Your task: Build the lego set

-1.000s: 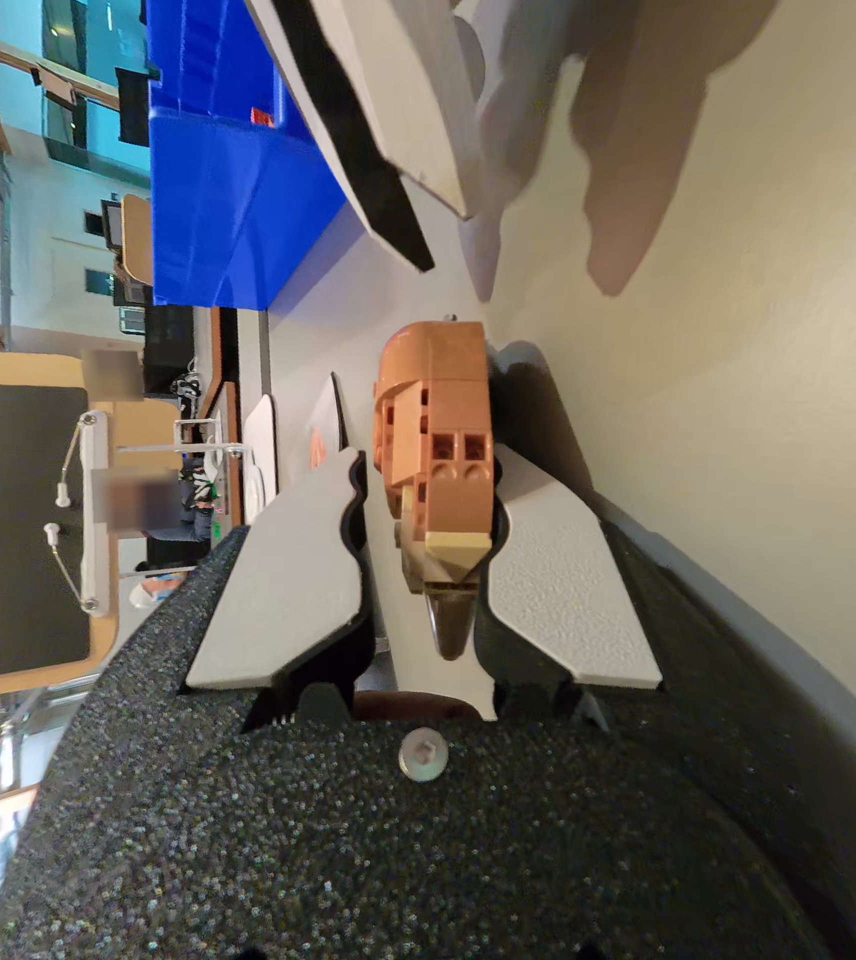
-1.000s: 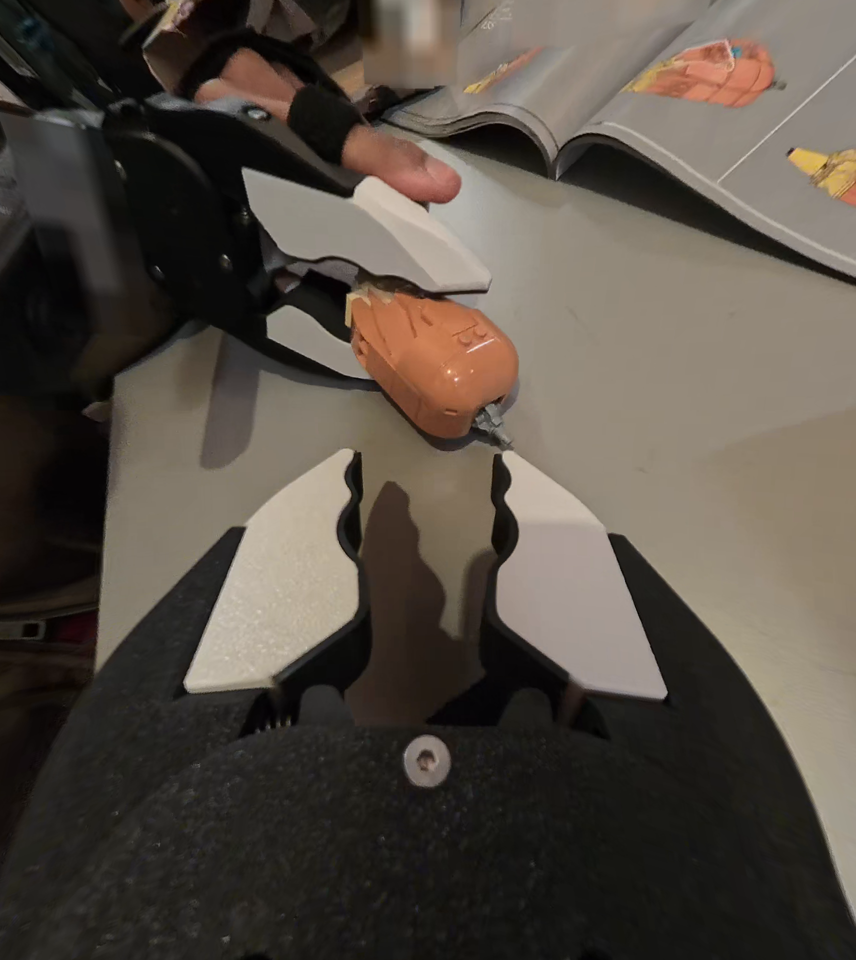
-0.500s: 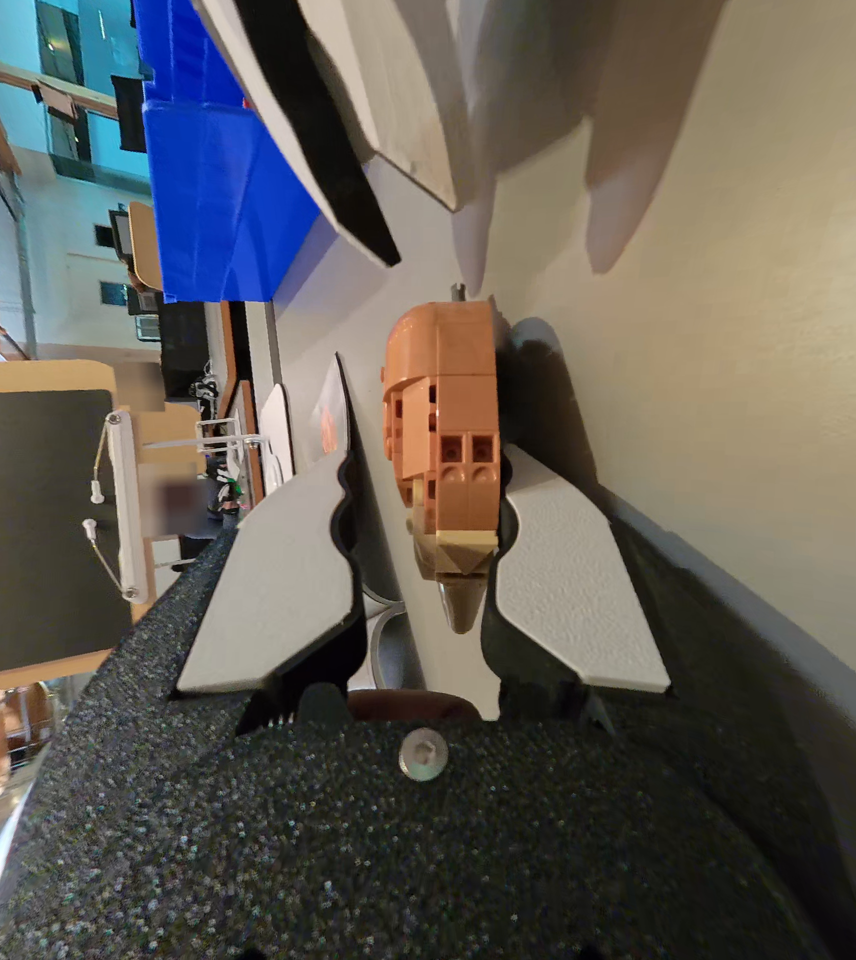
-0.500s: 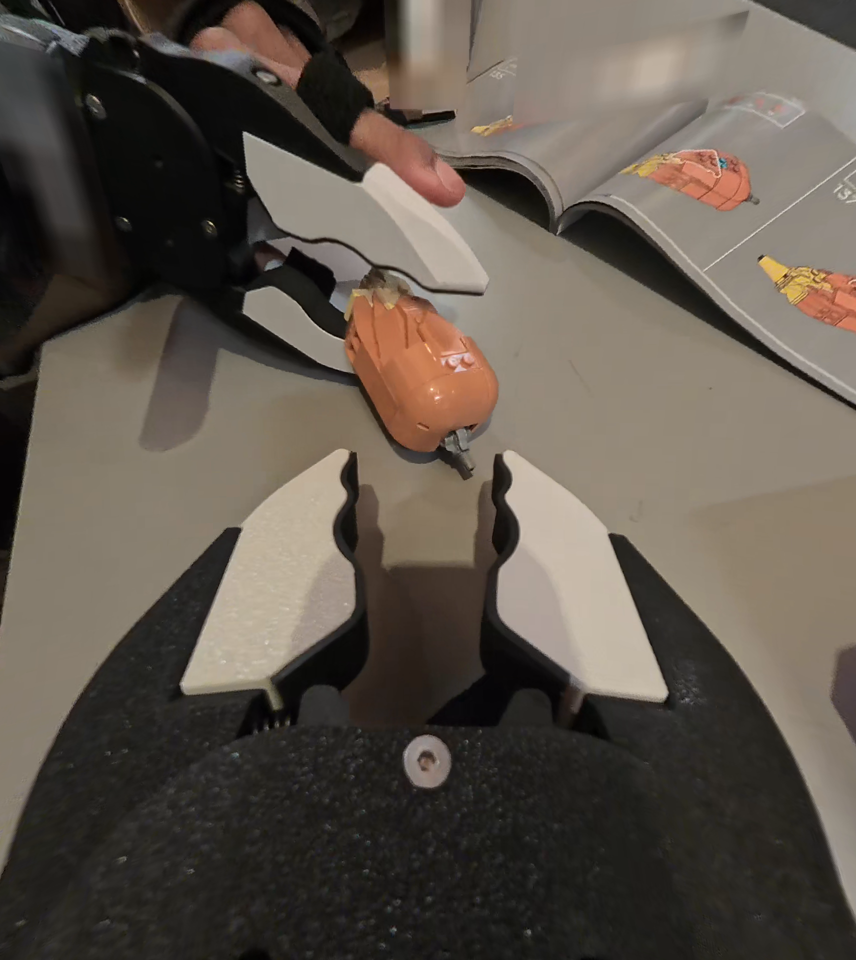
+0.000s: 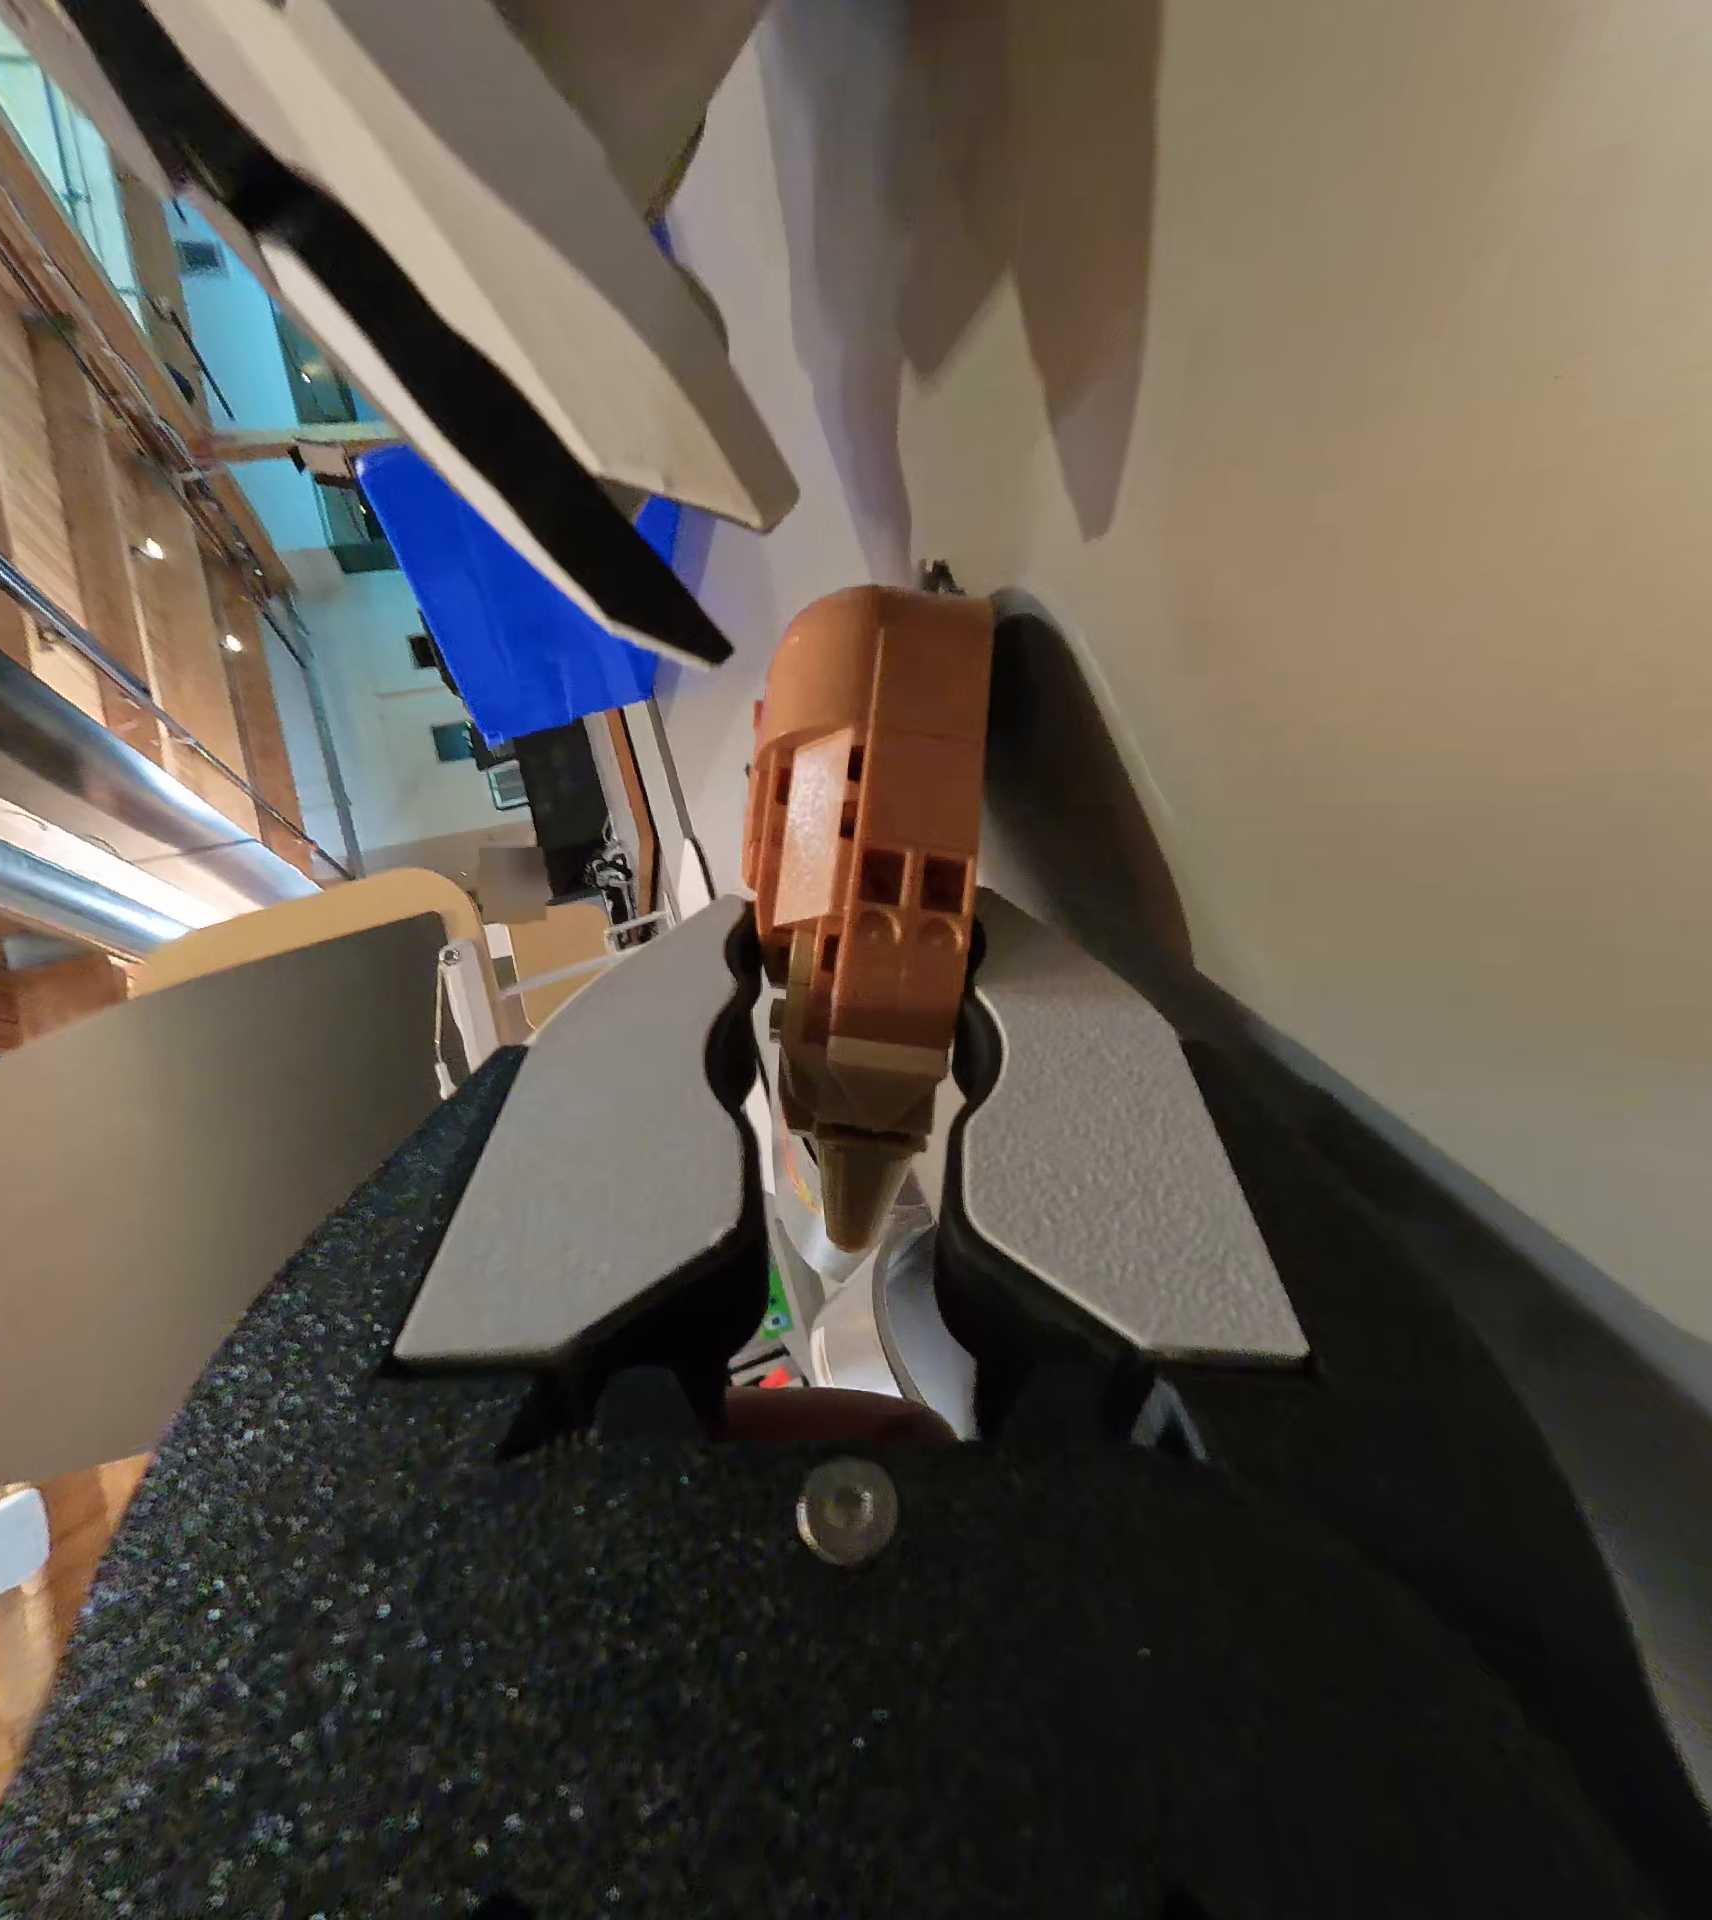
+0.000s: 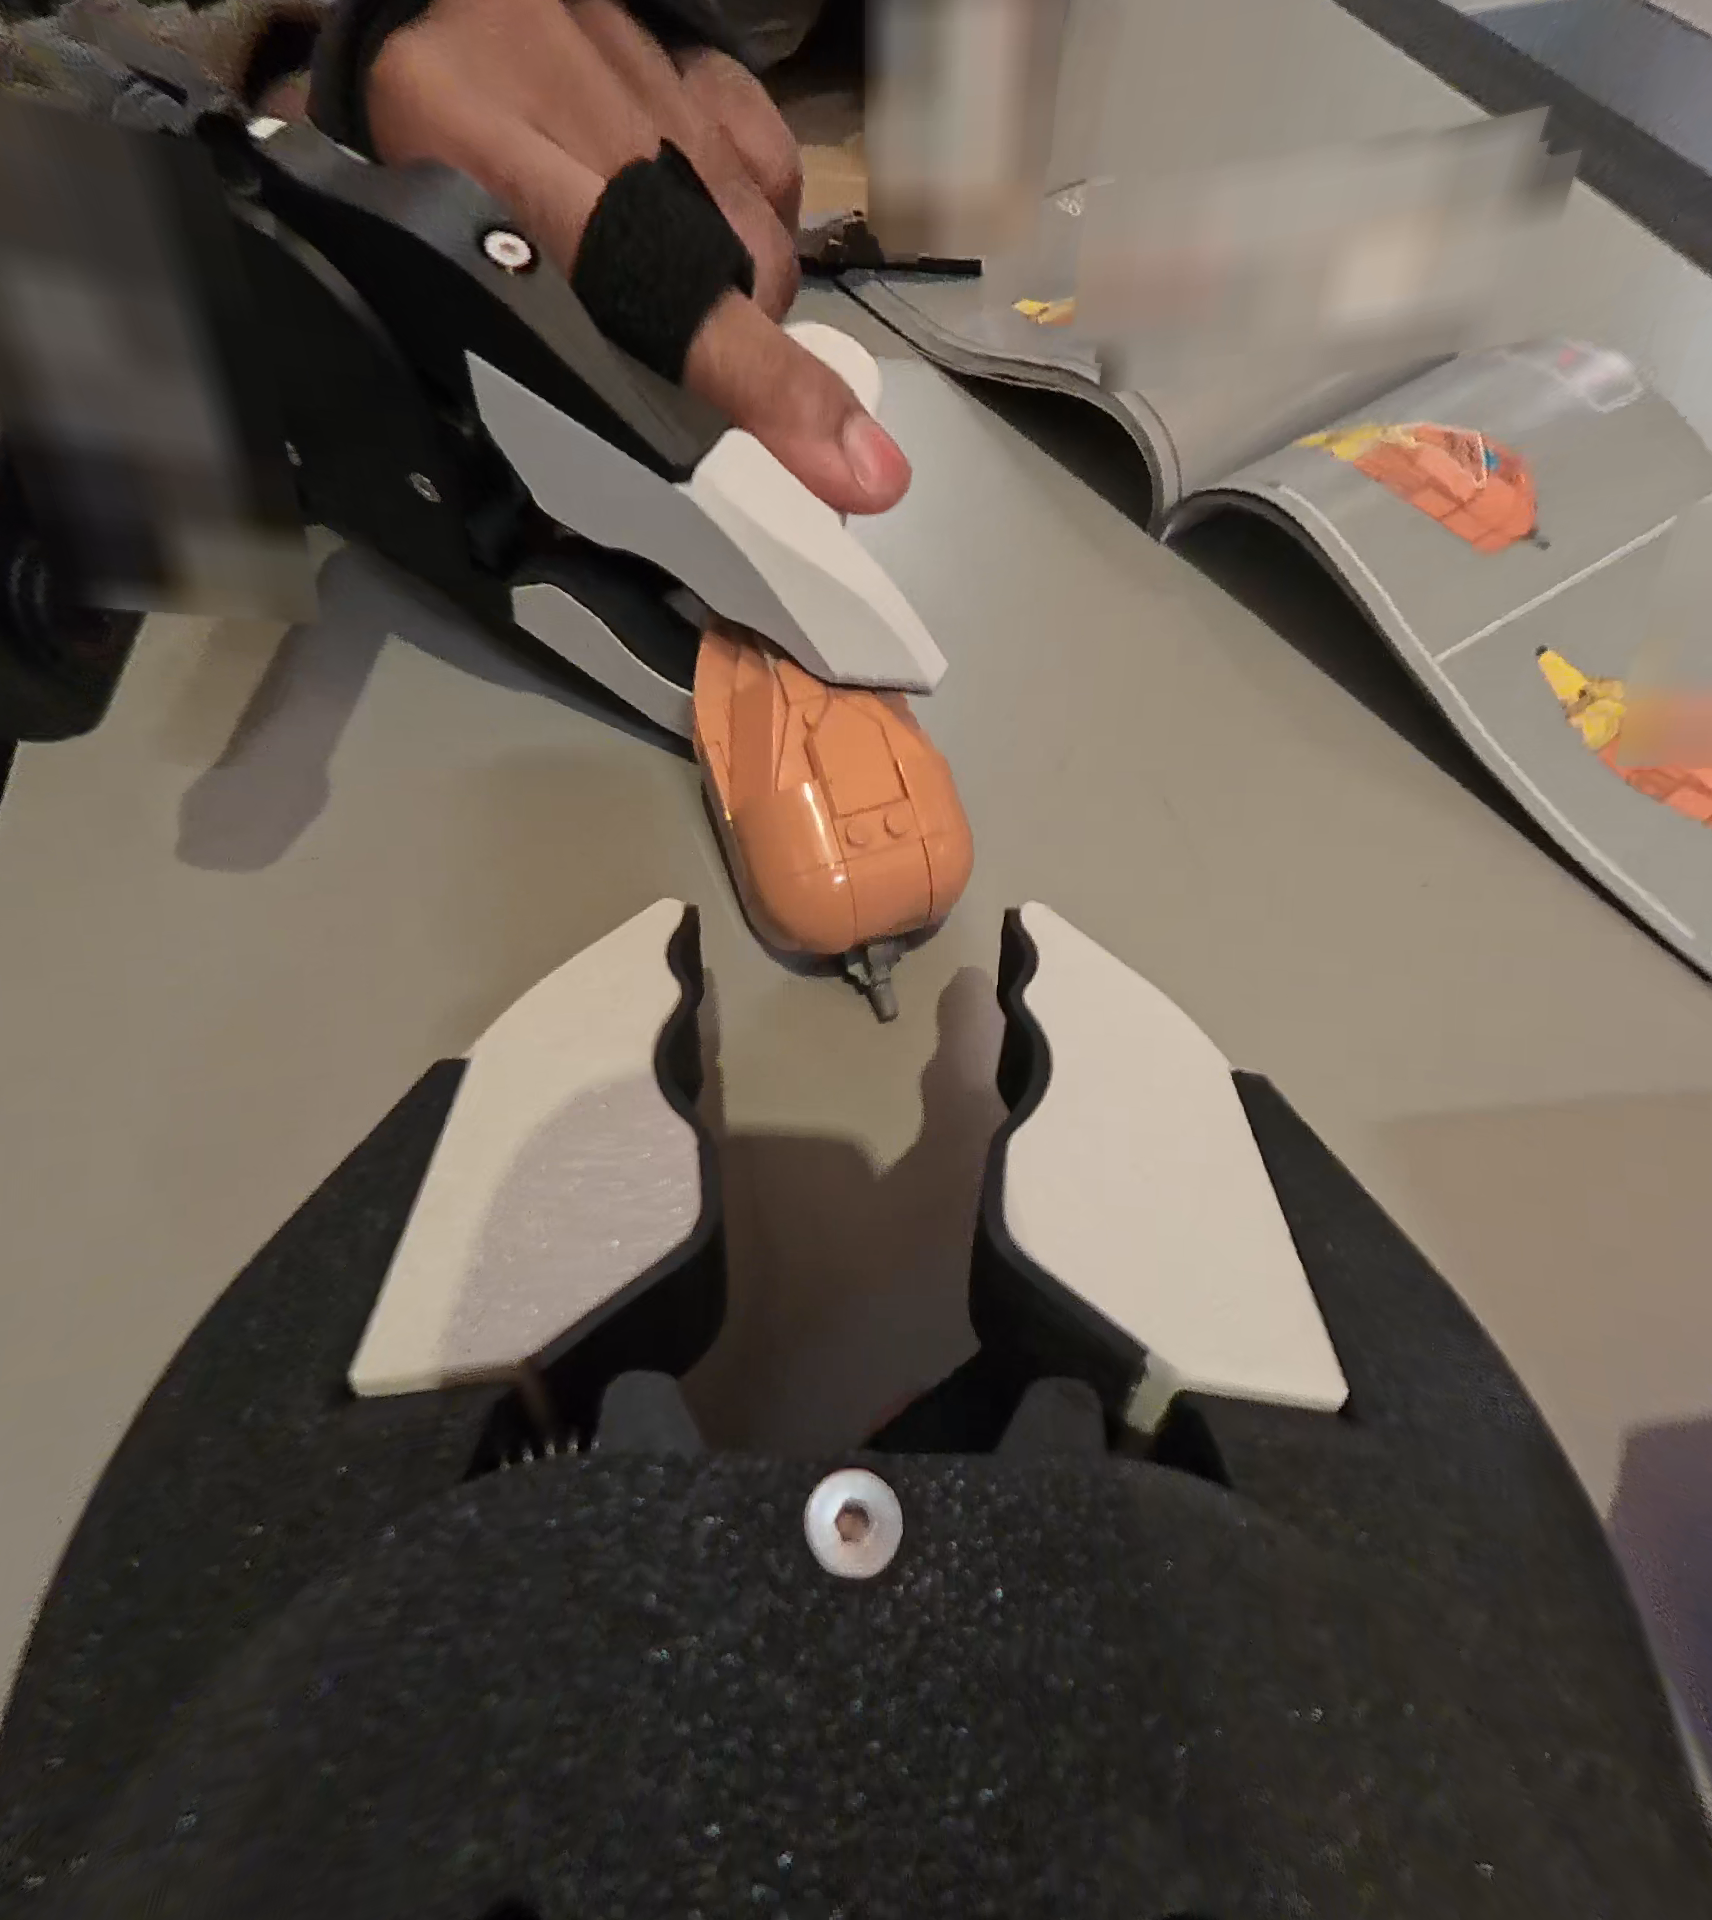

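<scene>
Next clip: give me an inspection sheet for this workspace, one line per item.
Surface: grey table, bare around the model.
Job's things: orange lego model lying on the table, grey peg end toward the right gripper; open instruction booklet at the far right.
Clutter: nothing seen.
Grippers: left gripper shut on the lego model's tan end, a hand holding it; right gripper open, empty, just short of the peg.
Cables: nothing seen.
Surroundings: blue bin, chairs, brick wall.
</scene>
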